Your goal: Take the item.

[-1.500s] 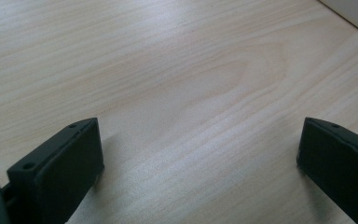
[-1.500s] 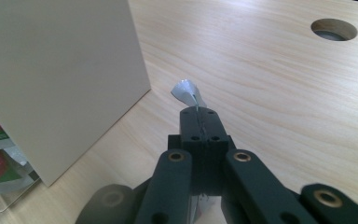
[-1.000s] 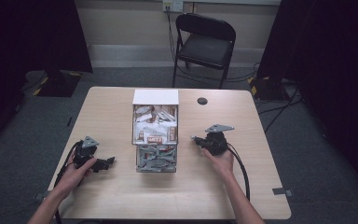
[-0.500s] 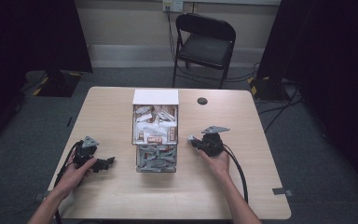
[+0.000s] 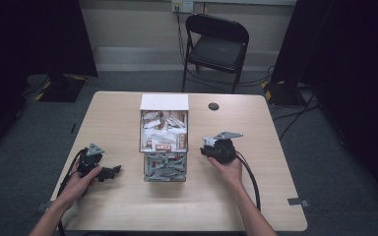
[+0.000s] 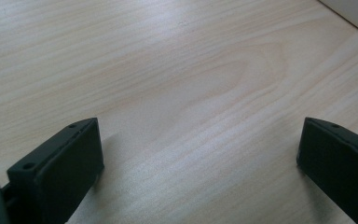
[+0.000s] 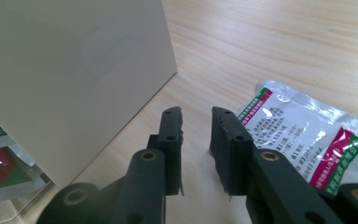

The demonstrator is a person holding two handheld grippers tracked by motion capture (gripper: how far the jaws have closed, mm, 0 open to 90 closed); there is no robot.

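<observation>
Now the right tongs [image 7: 196,140] have just been opening — nothing between them, foil sachet [image 7: 303,135] just beside on the worktop [image 7: 279,42]; left tongs [image 6: 198,163] spread wide.

table [image 7: 279,42]: matt pale wood grain | sachet [image 7: 303,135]: glossy foil-plastic | box [image 7: 70,79]: smooth matt card

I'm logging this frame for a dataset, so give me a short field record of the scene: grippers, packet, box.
left gripper: jaws wide open over bare table, nothing between them
right gripper: jaws have just been opening, a narrow empty gap
packet: silver sachet lying flat on the table beside the right gripper
box: clear-sided, holds many sachets, white flap raised at the far end
</observation>
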